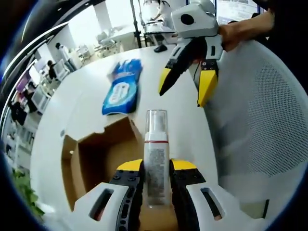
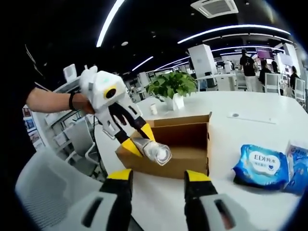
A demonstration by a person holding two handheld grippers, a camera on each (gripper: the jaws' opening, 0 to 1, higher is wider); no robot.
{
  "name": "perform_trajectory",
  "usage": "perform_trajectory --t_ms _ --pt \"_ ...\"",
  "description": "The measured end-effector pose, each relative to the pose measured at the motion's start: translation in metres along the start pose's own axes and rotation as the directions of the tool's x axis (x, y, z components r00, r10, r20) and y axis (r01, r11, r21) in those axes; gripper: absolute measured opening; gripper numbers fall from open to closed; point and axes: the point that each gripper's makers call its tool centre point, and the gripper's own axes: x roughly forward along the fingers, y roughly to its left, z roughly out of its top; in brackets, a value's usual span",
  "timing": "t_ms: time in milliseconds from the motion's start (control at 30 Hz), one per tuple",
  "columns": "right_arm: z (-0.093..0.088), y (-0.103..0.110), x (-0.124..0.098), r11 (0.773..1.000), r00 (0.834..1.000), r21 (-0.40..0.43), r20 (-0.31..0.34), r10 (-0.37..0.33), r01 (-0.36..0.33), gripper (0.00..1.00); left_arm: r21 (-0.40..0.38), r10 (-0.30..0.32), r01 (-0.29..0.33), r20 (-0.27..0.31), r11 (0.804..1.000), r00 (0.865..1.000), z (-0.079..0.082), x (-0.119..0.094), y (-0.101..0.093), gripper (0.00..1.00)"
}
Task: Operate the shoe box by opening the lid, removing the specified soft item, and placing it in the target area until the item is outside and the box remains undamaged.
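Observation:
My left gripper (image 1: 156, 167) is shut on a slim white bottle (image 1: 156, 132) with a clear cap and a red band. It holds the bottle over the open brown shoe box (image 1: 103, 154). In the right gripper view, the left gripper (image 2: 139, 139) grips the bottle (image 2: 153, 150) at the near wall of the box (image 2: 187, 139). A blue soft wipes pack (image 1: 120, 89) lies on the white table beyond the box and shows again, as the wipes pack (image 2: 260, 164), right of the box. My right gripper (image 2: 159, 180) is open with nothing between its jaws. The right gripper (image 1: 184, 94) hangs above the table's edge.
The round white table (image 1: 82, 96) carries the box and packs. A second blue pack (image 2: 298, 163) lies at the far right. A white mesh chair (image 1: 269, 120) stands beside the table. A potted plant (image 2: 168, 86) sits behind the box. People stand far off in the office.

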Motion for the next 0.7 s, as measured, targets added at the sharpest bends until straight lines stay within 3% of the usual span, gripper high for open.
perform_trajectory --t_ms 500,700 --pt "-0.003 0.021 0.007 0.996 0.997 -0.057 -0.021 0.073 -0.074 0.38 0.016 -0.127 0.126 0.071 0.992 0.989 0.02 -0.004 -0.031 0.2" --pt "-0.001 0.032 0.008 0.99 0.992 -0.054 -0.01 0.128 -0.129 0.35 -0.007 -0.2 0.202 0.113 0.979 0.973 0.028 -0.006 -0.044 0.2"
